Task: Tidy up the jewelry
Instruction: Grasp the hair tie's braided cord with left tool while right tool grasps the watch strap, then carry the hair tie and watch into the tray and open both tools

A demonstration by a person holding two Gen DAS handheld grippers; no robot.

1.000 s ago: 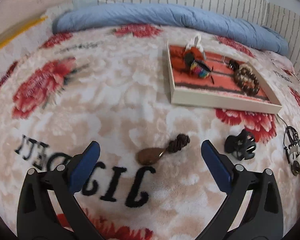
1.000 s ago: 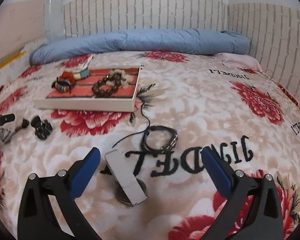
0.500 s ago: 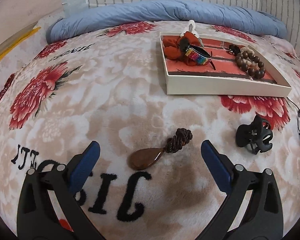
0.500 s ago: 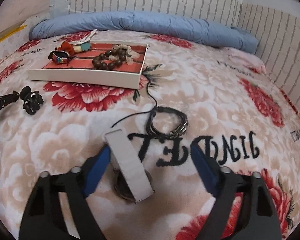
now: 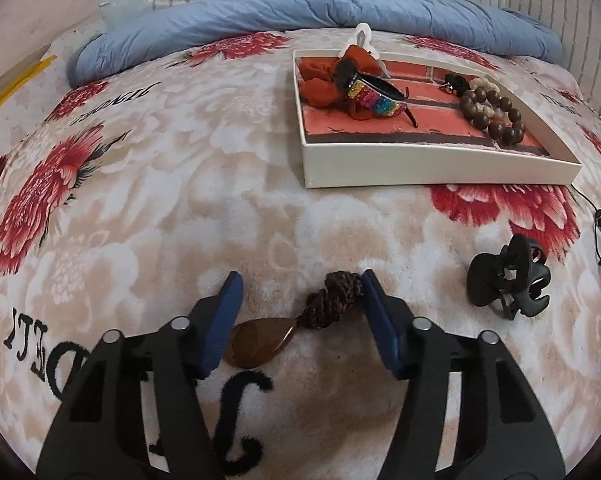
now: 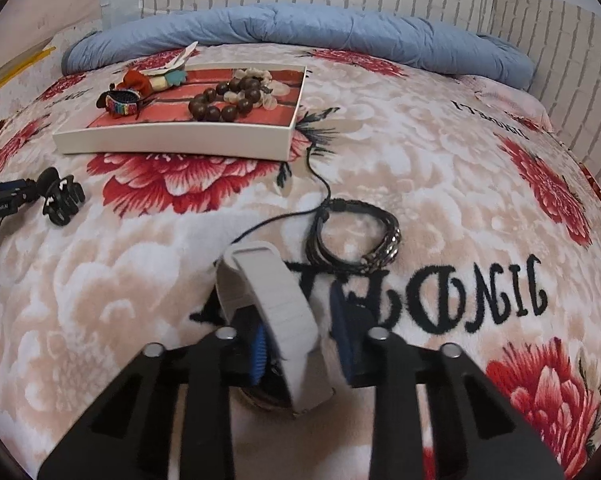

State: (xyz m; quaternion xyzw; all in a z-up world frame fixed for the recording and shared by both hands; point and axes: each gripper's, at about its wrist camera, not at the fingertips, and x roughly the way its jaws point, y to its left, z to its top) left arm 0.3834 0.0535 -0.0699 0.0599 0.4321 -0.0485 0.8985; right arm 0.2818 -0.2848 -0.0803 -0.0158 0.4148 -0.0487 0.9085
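Your left gripper (image 5: 300,320) brackets the pendant (image 5: 258,343), fingers half-open; grip its soft braided knot (image 5: 332,294) at 1 o'clock, since the stone looks slippery.

Your right gripper (image 6: 300,332) has narrowed around the stiff watch strap (image 6: 272,300).

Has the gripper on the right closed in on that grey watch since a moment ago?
Yes. The right gripper has narrowed around the grey watch, which lies beside the same blanket lettering.

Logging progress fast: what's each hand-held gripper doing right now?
Left hand-held gripper: open, fingers either side of the brown pendant, not gripping it.
Right hand-held gripper: partly closed around the grey watch band; firm grip cannot be told.
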